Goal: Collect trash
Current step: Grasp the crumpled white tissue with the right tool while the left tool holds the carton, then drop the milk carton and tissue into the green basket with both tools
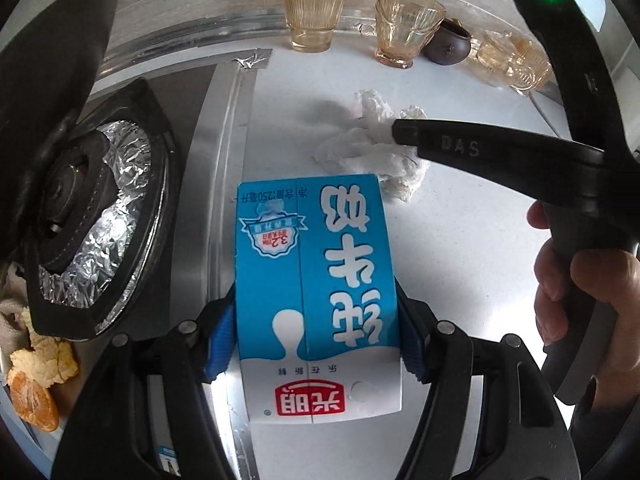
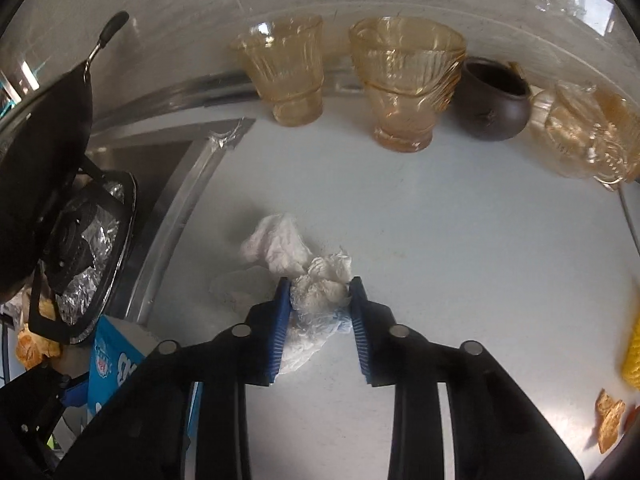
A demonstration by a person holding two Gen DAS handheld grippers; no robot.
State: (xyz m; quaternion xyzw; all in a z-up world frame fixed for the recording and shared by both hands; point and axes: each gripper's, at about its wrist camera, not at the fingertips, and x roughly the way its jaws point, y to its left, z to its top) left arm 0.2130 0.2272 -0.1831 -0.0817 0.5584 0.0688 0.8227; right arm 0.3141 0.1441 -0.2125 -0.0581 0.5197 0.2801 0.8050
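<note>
My left gripper (image 1: 316, 312) is shut on a blue and white milk carton (image 1: 316, 280), held over the counter by the stove edge; the carton also shows at the lower left of the right wrist view (image 2: 116, 356). My right gripper (image 2: 318, 292) has its jaws closed around a crumpled white tissue and plastic wad (image 2: 316, 300) on the white counter. The wad shows in the left wrist view (image 1: 372, 152) under the right gripper's finger (image 1: 460, 144). More crumpled tissue (image 2: 276, 244) lies just beyond.
A gas burner with foil lining (image 1: 100, 220) is at left beside a metal strip. Orange peel (image 1: 40, 368) lies at lower left. Amber glass cups (image 2: 404, 84), a brown clay pot (image 2: 496, 104) and more glassware stand along the back wall. Peel scraps (image 2: 608, 420) lie at right.
</note>
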